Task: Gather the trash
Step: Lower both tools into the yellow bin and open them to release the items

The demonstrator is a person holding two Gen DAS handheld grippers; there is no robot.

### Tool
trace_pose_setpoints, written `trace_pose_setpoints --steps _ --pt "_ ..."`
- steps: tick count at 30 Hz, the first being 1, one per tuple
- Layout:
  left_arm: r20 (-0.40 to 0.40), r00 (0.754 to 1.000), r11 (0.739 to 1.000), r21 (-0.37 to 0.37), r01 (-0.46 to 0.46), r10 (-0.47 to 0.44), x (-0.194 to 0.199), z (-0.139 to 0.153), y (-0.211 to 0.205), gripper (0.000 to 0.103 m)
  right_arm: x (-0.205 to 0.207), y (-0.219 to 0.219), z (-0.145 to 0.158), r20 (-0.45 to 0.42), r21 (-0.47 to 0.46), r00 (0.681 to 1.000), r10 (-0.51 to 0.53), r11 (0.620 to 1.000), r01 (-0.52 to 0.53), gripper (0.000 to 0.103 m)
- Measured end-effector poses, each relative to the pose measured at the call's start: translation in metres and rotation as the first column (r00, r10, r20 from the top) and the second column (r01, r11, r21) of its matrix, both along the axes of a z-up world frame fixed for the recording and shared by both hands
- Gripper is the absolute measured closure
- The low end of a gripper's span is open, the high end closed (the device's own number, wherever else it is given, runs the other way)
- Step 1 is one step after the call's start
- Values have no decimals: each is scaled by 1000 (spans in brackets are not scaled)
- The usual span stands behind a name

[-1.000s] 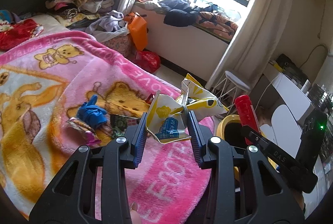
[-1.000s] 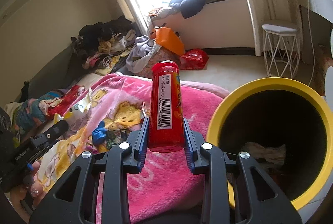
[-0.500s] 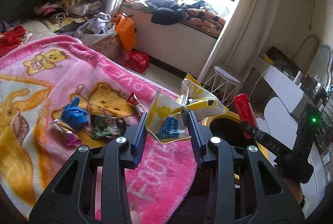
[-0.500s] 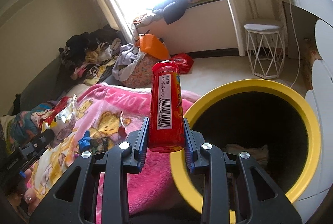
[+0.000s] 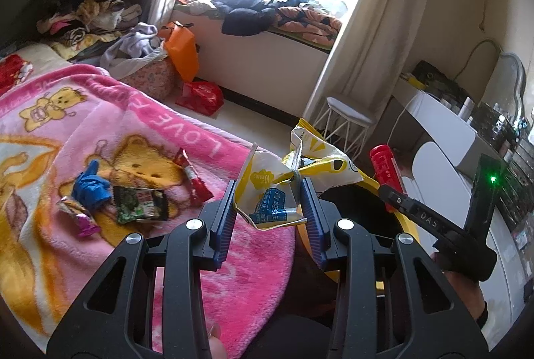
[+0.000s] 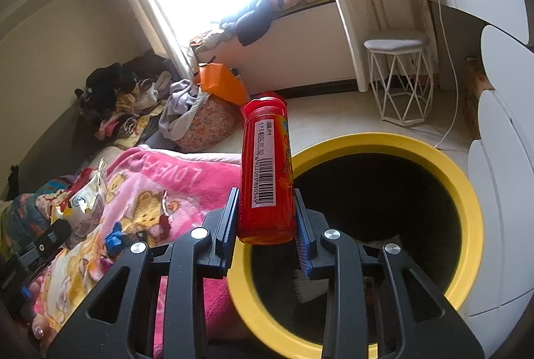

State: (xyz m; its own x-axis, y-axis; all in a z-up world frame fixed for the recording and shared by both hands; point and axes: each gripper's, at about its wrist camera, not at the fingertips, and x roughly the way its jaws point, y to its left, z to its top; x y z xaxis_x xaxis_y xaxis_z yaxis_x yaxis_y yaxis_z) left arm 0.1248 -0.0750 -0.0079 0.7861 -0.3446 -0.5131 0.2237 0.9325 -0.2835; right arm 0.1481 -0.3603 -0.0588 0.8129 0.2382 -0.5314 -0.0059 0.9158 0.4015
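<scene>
My left gripper (image 5: 269,204) is shut on a crumpled yellow and white snack bag (image 5: 283,182), held at the edge of the pink bear blanket (image 5: 140,132). A red snack tube (image 6: 266,168) with a barcode label stands upright in my right gripper (image 6: 266,218), which is shut on it above the near rim of the yellow trash bin (image 6: 467,202). The bin's inside is dark, with some paper at the bottom. In the left wrist view the red tube (image 5: 385,173) and the right gripper show at the right, over the bin (image 5: 405,225). More wrappers (image 5: 140,203) and a blue scrap (image 5: 90,190) lie on the blanket.
A white wire stool (image 6: 397,75) stands on the floor beyond the bin. A white desk (image 5: 444,128) and white chair back (image 6: 504,178) are on the right. Clothes piles (image 5: 90,8), an orange bag (image 5: 182,50) and a red bag (image 5: 200,93) sit by the window seat.
Both grippers have swung rightward away from the bed, keeping their loads. The yellow bin now fills more of the right wrist view, with the red tube over its near rim.
</scene>
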Motion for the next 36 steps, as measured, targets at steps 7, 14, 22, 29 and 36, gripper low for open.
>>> trace_pose_setpoints --steps 7,14,22,29,36 --pt "4 999 999 32 40 -40 0 -3 -21 72 1 -14 -5 -19 1 999 -41 999 41 74" --pt "-2 996 995 60 85 -85 3 -8 -44 72 4 -28 -11 -37 -5 996 -79 997 79 74" --pt "-17 992 987 91 129 -128 7 -18 -69 72 5 -44 -18 -61 -7 991 -119 993 118 74" --pt "-37 986 979 122 163 -160 12 -29 -87 72 8 -55 -25 -83 2 986 -141 990 142 74" --pt "-56 983 973 144 181 -175 18 -37 -101 72 9 -64 -31 -103 6 983 -150 988 151 74"
